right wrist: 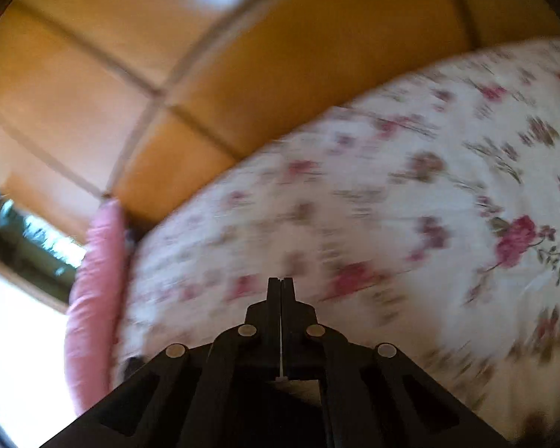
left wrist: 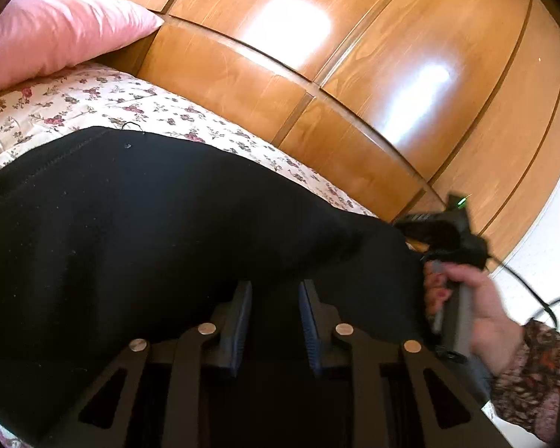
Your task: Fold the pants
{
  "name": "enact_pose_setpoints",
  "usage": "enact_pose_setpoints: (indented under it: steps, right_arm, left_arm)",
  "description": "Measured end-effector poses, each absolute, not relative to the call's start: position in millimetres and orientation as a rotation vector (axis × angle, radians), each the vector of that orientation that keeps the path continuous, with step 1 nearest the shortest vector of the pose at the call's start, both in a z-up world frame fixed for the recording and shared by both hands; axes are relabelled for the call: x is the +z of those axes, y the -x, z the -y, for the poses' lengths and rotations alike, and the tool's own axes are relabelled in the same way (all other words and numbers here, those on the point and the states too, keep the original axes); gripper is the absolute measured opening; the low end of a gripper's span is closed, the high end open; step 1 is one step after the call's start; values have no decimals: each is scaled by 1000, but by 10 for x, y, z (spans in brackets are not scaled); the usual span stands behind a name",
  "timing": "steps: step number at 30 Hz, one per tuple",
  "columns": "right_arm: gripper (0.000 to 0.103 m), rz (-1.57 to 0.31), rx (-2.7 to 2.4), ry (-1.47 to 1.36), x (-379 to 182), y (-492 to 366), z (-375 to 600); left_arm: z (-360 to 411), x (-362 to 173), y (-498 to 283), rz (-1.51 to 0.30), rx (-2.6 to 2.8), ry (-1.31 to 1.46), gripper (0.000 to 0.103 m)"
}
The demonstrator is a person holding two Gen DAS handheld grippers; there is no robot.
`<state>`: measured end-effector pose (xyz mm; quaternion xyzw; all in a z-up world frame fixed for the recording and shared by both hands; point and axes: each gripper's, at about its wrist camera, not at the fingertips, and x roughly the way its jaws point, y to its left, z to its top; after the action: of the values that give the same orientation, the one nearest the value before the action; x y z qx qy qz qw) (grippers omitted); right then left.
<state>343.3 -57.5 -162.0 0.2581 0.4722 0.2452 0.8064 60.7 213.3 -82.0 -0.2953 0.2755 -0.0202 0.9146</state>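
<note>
Black pants (left wrist: 138,224) lie spread over the flowered bedspread (left wrist: 93,100) and fill most of the left wrist view. My left gripper (left wrist: 275,287) rests low on them, jaws a narrow gap apart. Black cloth shows in the gap, and a crease runs up to the left fingertip (left wrist: 244,291); the pads do not visibly pinch it. At the pants' right end a hand (left wrist: 481,298) holds the right tool. In the blurred right wrist view my right gripper (right wrist: 281,280) is shut with nothing in it, above bare bedspread (right wrist: 392,205).
A pink pillow (left wrist: 56,33) lies at the bed's far left and appears again as a pink pillow (right wrist: 93,280) in the right wrist view. Glossy wooden wardrobe doors (left wrist: 354,56) stand close behind the bed. A black cable (left wrist: 534,298) trails from the right tool.
</note>
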Motion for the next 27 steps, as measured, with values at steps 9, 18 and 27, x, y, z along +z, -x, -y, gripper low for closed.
enact_pose_setpoints:
  steps: [9,18,27]
  right_arm:
    - [5,-864,730,-520,-1004,-2852,955]
    - [5,-924,815,-98,-1166,-2328,488]
    - [0,-863,565,154,-1393,-2481,85]
  left_arm:
    - [-2085,-596,-625,-606,4,573,26]
    - [-2028,-221,-1085,-647,206,258,36]
    - [-2424,-711,-1221,-756,317,383,37]
